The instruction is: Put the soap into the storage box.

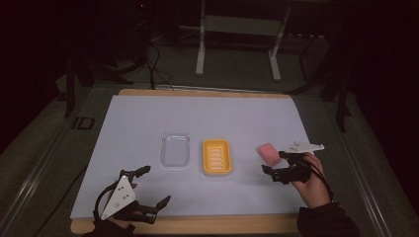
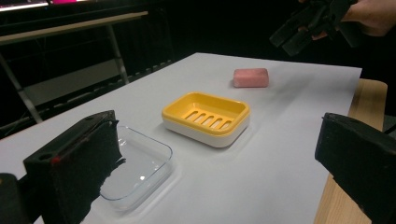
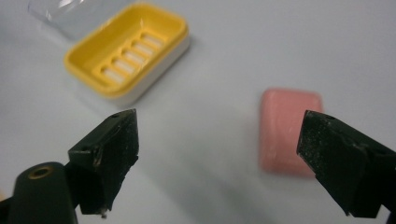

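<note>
A pink soap bar (image 1: 269, 153) lies on the white sheet right of a yellow slotted soap dish (image 1: 216, 157), and a clear plastic lid (image 1: 175, 148) lies left of the dish. My right gripper (image 1: 274, 162) hovers open just beside the bar's near edge, holding nothing. In the right gripper view the soap bar (image 3: 285, 126) sits partly behind the right jaw, with the dish (image 3: 126, 51) farther off to the left. My left gripper (image 1: 155, 185) rests open near the front left edge. Its own view looks over the lid (image 2: 135, 168), the dish (image 2: 205, 119) and the soap bar (image 2: 251, 77).
The white sheet (image 1: 197, 113) covers a wooden board whose edge (image 1: 197, 224) shows at the front. A metal stand (image 1: 237, 44) and cables stand on the dark floor beyond the table. The other gripper (image 2: 308, 23) shows in the left gripper view's top right.
</note>
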`<action>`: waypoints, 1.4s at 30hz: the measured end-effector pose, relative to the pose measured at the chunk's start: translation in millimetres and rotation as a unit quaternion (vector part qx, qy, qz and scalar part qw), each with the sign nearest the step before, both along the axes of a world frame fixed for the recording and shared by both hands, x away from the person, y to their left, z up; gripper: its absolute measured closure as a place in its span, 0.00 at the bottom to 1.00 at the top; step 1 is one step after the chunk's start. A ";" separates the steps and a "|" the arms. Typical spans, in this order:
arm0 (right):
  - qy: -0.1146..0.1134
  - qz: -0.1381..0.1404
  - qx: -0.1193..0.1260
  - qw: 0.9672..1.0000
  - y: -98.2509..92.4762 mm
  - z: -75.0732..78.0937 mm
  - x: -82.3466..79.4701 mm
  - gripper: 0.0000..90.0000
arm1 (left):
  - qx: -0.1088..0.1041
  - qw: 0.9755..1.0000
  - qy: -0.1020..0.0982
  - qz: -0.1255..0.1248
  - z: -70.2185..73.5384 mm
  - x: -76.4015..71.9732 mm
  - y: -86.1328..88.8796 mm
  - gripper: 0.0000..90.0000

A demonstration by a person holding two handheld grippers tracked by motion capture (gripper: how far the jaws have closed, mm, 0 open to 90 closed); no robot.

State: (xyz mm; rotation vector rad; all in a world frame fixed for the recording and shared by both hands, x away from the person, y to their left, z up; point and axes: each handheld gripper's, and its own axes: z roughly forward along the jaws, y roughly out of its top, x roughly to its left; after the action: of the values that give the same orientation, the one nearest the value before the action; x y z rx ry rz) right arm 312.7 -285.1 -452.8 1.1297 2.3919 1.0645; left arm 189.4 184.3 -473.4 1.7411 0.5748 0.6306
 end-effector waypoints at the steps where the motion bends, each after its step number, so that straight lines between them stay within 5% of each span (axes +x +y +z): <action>1: 0.010 0.002 -0.008 1.000 -0.8 -0.5 0.9 0.14 | 0.001 1.000 0.001 0.000 -0.1 0.0 -0.1 0.01; 6: 0.046 0.009 -0.031 0.998 -2.7 -3.7 3.2 0.14 | 0.003 1.000 0.000 0.000 -0.1 -0.1 -0.4 0.01; 13: 0.099 0.024 -0.063 0.993 -5.4 -8.1 6.9 0.15 | 0.004 1.000 -0.001 -0.001 -0.1 -0.5 -0.6 0.01; 17: 0.140 0.027 -0.087 0.986 -7.7 -9.9 10.0 0.15 | 0.005 1.000 -0.002 -0.001 -0.1 -0.6 -0.9 0.01; 19: 0.140 0.027 -0.087 0.986 -7.7 -9.9 10.0 0.15 | 0.005 1.000 -0.002 -0.001 -0.2 -0.6 -0.9 0.01; 20: 0.164 0.042 -0.109 0.980 -7.2 -10.7 10.7 0.15 | 0.005 1.000 -0.001 -0.001 -0.3 -0.6 -1.1 0.01; 24: 0.208 0.052 -0.135 0.967 -6.9 -13.7 11.9 0.15 | 0.005 1.000 -0.002 -0.001 -0.3 -0.9 -1.2 0.01; 28: 0.250 0.060 -0.170 0.951 -6.7 -17.2 12.1 0.15 | 0.005 1.000 -0.001 0.000 -0.4 -0.4 -1.1 0.01; 31: 0.258 0.063 -0.177 0.948 -7.0 -17.5 12.2 0.15 | 0.004 1.000 -0.001 0.000 -0.4 -0.4 -1.1 0.01; 32: 0.278 0.061 -0.185 0.940 -8.1 -16.4 12.5 0.15 | 0.005 1.000 -0.001 0.000 -0.5 -0.4 -1.3 0.01; 36: 0.291 0.059 -0.196 0.935 -9.7 -14.0 13.5 0.16 | 0.005 1.000 -0.001 0.000 -0.5 -0.5 -1.4 0.01; 37: 0.303 0.059 -0.205 0.929 -11.1 -13.2 14.9 0.17 | 0.005 1.000 -0.001 0.000 -0.6 -0.3 -1.4 0.01; 39: 0.319 0.053 -0.209 0.923 -12.4 -12.9 16.5 0.17 | 0.007 1.000 0.000 0.000 -0.6 -0.2 -1.3 0.01; 40: 0.319 0.053 -0.209 0.923 -12.4 -12.9 16.5 0.17 | 0.007 1.000 0.000 0.000 -0.6 -0.2 -1.3 0.01; 41: 0.337 0.044 -0.216 0.915 -13.3 -12.7 18.3 0.18 | 0.007 1.000 -0.001 0.000 -0.6 -0.3 -1.3 0.01; 42: 0.337 0.044 -0.216 0.915 -13.3 -12.7 18.3 0.18 | 0.006 1.000 -0.001 0.000 -0.6 -0.2 -1.4 0.01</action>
State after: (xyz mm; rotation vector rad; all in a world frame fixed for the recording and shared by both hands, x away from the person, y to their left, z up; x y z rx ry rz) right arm 331.0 -298.4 -465.5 1.3745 2.9973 0.1097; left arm 189.2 182.9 -474.1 1.7508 0.5719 0.6364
